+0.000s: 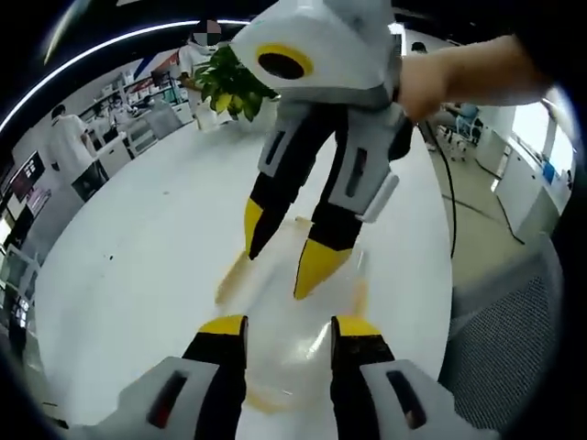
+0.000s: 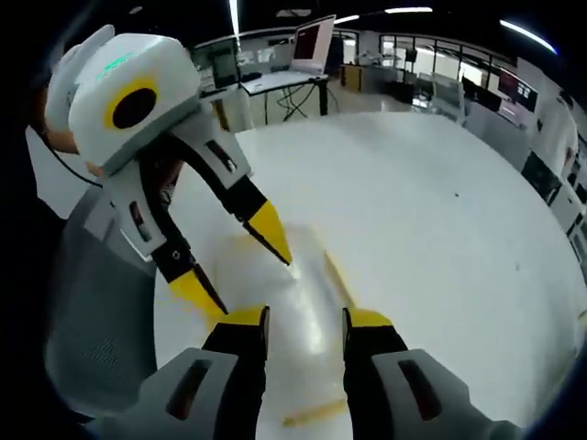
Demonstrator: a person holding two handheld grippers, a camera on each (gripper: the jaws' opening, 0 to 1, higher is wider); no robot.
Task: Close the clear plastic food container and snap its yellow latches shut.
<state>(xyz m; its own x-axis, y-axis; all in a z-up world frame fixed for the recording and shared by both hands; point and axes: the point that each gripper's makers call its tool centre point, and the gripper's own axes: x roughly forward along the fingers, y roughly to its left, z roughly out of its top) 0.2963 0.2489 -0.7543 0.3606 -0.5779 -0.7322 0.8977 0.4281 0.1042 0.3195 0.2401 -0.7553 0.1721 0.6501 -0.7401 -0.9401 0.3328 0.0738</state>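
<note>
Currently the clear plastic food container [image 1: 293, 321] lies on the white tabletop [image 1: 138, 266], toward the edge nearest the grey mesh chair [image 1: 514, 330]. Its body is transparent, glossy and roughly rectangular, so its outline reads mainly through reflections and through the yellow latches [image 1: 231, 275] along its sides. In the right gripper view the container [image 2: 293, 312] appears as a pale, shiny slab with a yellow latch [image 2: 316, 412] lying flat at its near end; whether any latch is snapped cannot be determined.

The left hand-held gripper [image 1: 289, 335] is positioned over the near end of the container with its jaws apart and nothing between them. The right hand-held gripper [image 1: 289, 261] approaches from the opposite side, jaws likewise apart, yellow tips angled down onto the lid area. This opposed arrangement probably serves to steady the lid from both ends while the latches are pressed. In the right gripper view, the left unit [image 2: 243, 261] points down at the container's far part.

A leafy green plant [image 1: 229, 87] stands at the far edge of the tabletop.
</note>
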